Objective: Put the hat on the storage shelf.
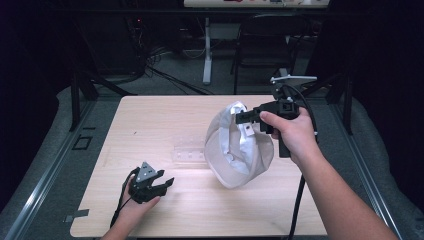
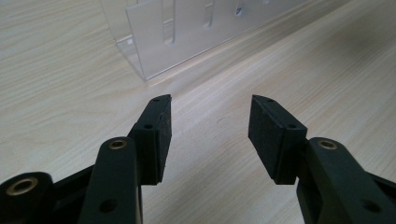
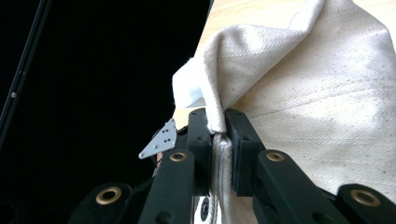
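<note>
The right gripper has its jaws pinched tight on the edge of a white cloth cap and holds it up off the tabletop, the cap hanging just to the right of the clear plastic rack that lies near the middle. In the right gripper view the fabric is folded over and clamped between the pads — a firm hold, from the look of it. The left gripper rests low on the tabletop in front of the rack, jaws spread apart with nothing between them. So the pick-up seems done; what is left, I would judge, is bringing the cap to the rack — or handing an edge to the idle left gripper — and setting it down.
</note>
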A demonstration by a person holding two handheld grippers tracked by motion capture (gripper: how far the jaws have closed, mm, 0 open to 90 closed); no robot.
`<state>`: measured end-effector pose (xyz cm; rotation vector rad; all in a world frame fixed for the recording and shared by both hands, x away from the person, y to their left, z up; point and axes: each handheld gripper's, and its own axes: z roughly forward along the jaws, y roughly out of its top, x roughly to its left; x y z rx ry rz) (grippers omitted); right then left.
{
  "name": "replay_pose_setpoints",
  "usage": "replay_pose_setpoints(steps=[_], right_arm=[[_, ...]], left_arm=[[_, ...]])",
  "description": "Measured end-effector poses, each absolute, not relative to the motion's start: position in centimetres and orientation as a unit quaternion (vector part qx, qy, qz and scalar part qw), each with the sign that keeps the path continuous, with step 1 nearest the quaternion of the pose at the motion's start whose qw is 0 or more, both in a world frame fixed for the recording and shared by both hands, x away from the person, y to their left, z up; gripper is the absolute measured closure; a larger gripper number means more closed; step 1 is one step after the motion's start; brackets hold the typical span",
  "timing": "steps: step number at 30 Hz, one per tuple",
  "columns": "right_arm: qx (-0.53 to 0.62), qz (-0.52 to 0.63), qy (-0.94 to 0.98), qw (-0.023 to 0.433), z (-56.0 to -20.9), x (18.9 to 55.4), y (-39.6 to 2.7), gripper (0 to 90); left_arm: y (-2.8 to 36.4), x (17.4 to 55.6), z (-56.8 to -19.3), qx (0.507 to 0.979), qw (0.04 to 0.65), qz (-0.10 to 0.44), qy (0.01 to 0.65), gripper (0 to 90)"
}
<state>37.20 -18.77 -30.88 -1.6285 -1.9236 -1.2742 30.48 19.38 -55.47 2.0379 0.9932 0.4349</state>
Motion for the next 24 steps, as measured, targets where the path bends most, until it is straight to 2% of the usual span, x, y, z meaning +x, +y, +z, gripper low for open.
replay_pose_setpoints(steps=[14,24], right_arm=[[-0.579,-0.462,-0.657,0.141,-29.8,38.7,-18.0,81.3],[-0.585,-0.467,-0.648,0.139,-29.8,39.7,-17.5,81.3]], left_arm=[[19.5,30.6,-55.3,0.804,0.408,0.157,0.404,55.3],[18.7,30.4,-54.3,0.800,0.425,0.154,0.395,55.0]])
